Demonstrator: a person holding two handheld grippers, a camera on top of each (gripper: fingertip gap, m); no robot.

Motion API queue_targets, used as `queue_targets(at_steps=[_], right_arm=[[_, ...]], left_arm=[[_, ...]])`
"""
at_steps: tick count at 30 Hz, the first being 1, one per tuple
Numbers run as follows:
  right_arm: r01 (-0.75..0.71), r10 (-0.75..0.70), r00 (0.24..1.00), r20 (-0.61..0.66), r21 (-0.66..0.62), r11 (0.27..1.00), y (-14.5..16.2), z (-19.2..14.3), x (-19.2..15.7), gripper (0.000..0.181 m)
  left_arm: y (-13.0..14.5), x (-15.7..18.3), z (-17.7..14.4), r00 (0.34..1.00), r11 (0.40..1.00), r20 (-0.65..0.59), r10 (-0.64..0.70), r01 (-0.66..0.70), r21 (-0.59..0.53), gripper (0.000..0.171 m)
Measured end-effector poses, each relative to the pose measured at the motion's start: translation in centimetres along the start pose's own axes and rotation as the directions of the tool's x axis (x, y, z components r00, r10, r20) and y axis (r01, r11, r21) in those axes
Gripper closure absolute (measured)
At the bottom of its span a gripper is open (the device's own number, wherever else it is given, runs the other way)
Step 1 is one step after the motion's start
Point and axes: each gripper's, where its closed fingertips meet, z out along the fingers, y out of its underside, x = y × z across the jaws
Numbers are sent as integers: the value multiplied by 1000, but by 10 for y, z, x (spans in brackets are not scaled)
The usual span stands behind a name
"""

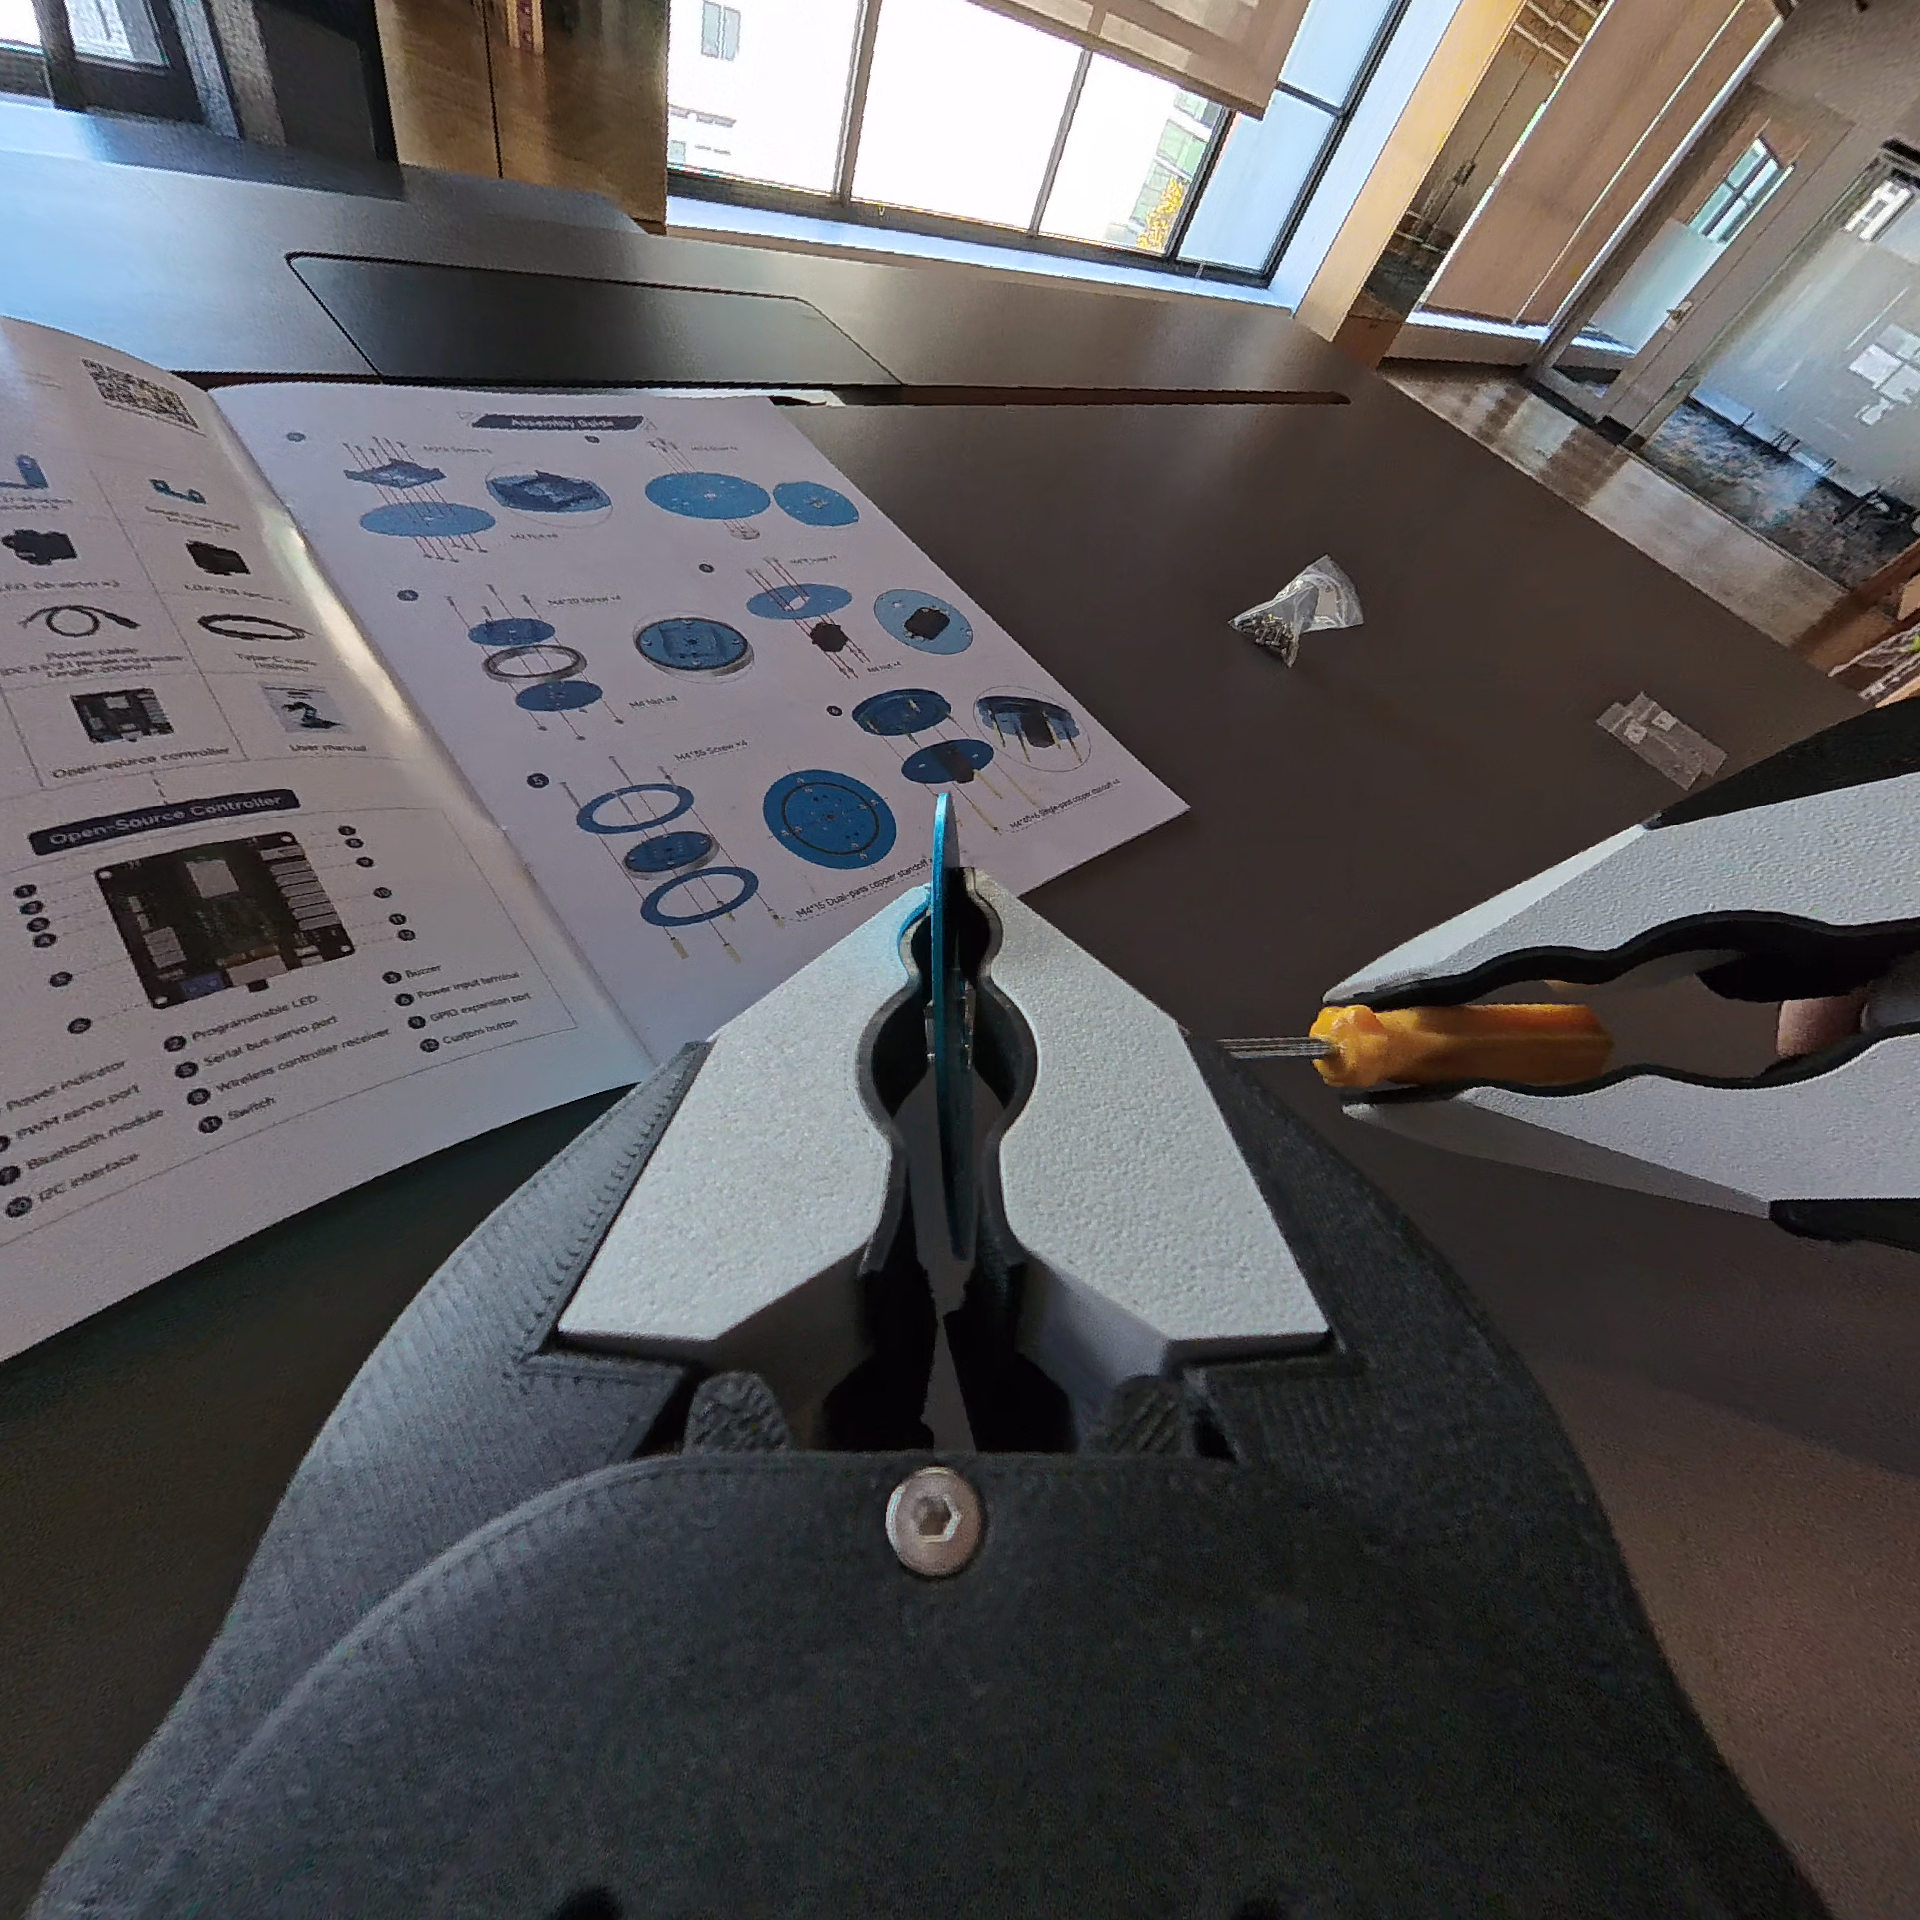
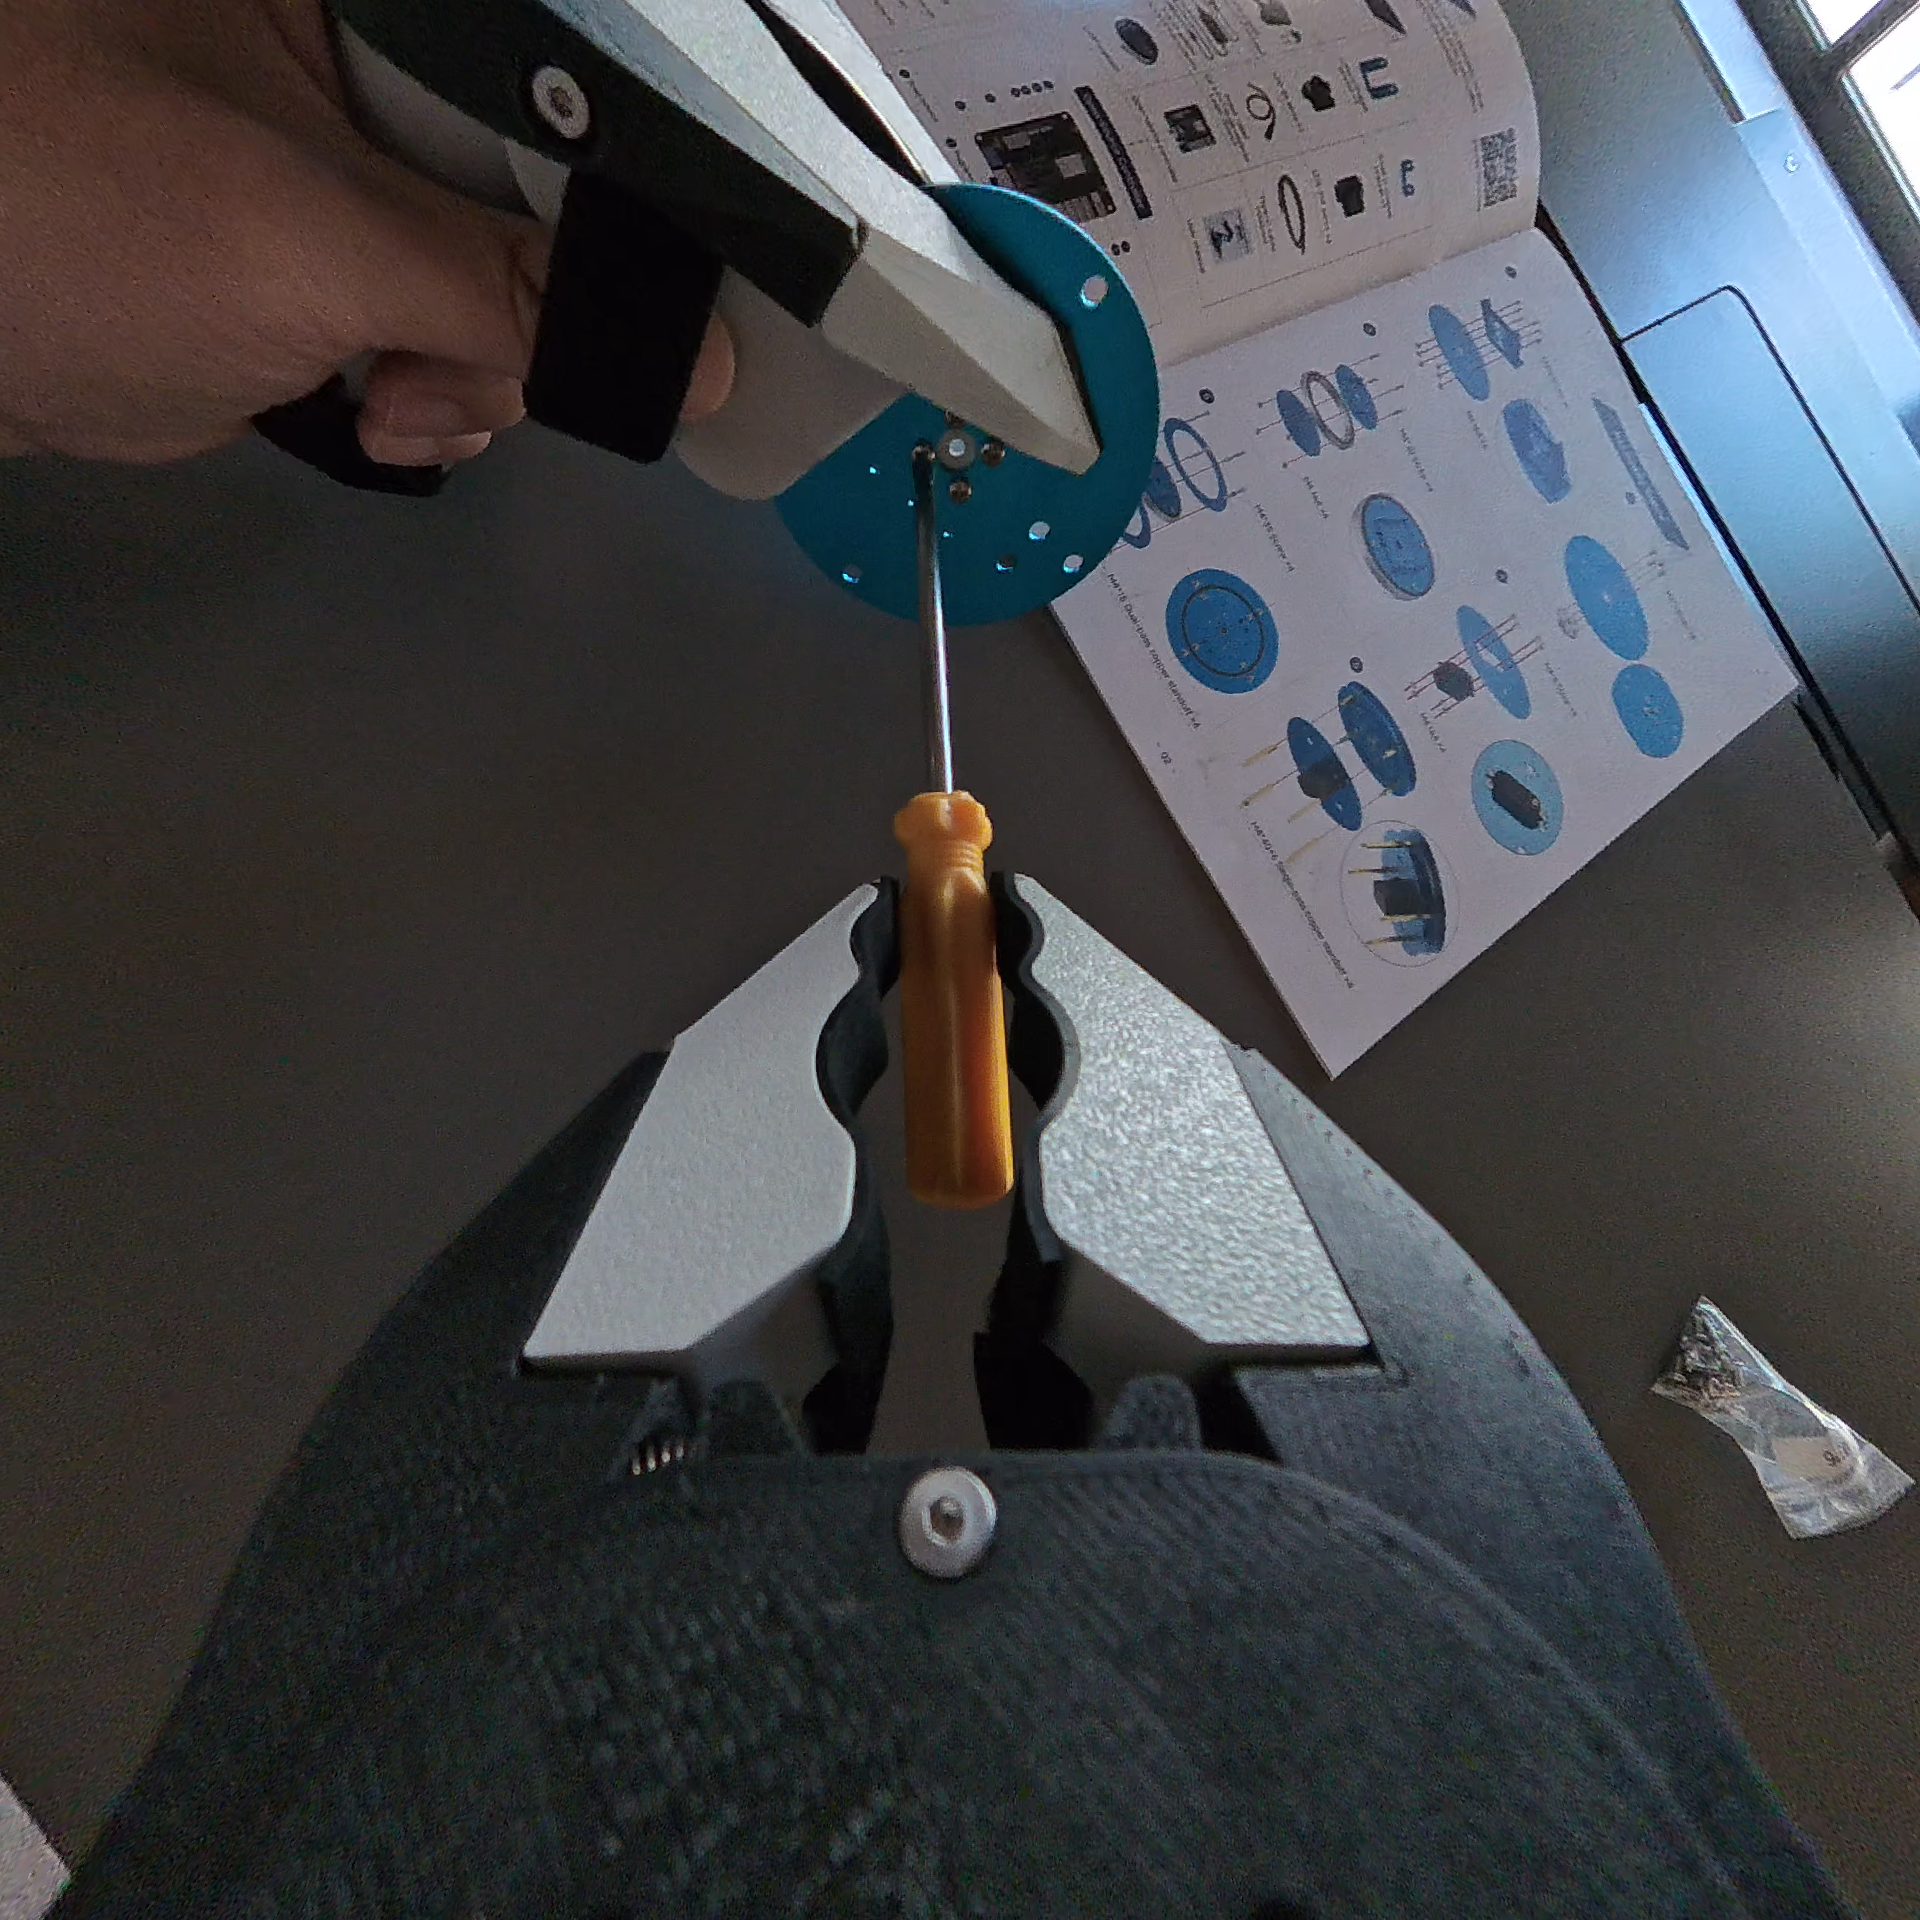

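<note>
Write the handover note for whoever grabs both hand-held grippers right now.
Left hand-held gripper: shut on the blue disc, held on edge above the table.
Right hand-held gripper: shut on the orange screwdriver; its tip sits at a screw near the disc's centre.
On the table: open manual, bag of screws, a second small clear bag.
Done: disc and screwdriver picked up, tip aligned. Whether the screw is tight cannot be told.

Dark table [image 1: 1299, 499]; bright windows [image 1: 966, 114]

Blue disc [image 2: 997, 540], orange-handled screwdriver [image 2: 954, 997], dark brown table [image 1: 1351, 582].
</note>
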Motion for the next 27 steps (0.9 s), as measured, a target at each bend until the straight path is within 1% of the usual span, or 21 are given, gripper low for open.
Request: queue_targets(at_steps=[2,4,5,7,9,11,13,16,19,21,22,25,27], right_arm=[[45,-45,999,-17,-6,999,-1,-1,1,163],[167,-168,982,-81,-25,986,-2,-2,5,163],[246,-249,962,-110,-40,969,-3,-2,6,163],[379,-388,902,-190,-80,922,-7,-4,11,163],[481,-492,838,-235,-103,870,-13,-6,11,163],[556,-563,787,-252,-105,825,-20,-7,9,163],[634,-642,721,-261,-124,763,-24,-8,8,164],[698,-714,664,-220,-161,698,-26,-6,10,164],[715,-731,663,-163,-152,682,-33,-6,12,164],[738,-754,644,-127,-154,657,-40,-6,9,164],[758,-777,619,-113,-171,629,-43,-5,9,164],[841,-868,490,-79,-220,494,-52,-3,6,164],[857,-886,462,-49,-235,459,-57,0,3,164]], left_arm=[[1,0,0,1000,1000,6,3,-3,-9,171],[5,-1,2,1000,1000,11,-1,2,-29,171],[7,-1,3,1000,999,14,-3,3,-40,171],[10,-2,4,1000,998,20,-8,9,-58,171],[13,-4,5,999,997,29,-16,19,-75,171],[16,-5,6,999,995,33,-38,41,-93,171],[19,-6,8,997,991,27,-75,77,-110,171],[21,-9,8,993,985,33,-111,114,-128,171],[23,-10,7,988,977,27,-151,153,-147,171],[23,-13,6,983,971,34,-180,183,-154,171],[24,-14,5,980,967,34,-195,198,-160,171],[25,-20,1,965,950,30,-261,262,-168,171],[27,-24,-2,951,935,25,-308,308,-176,171]])
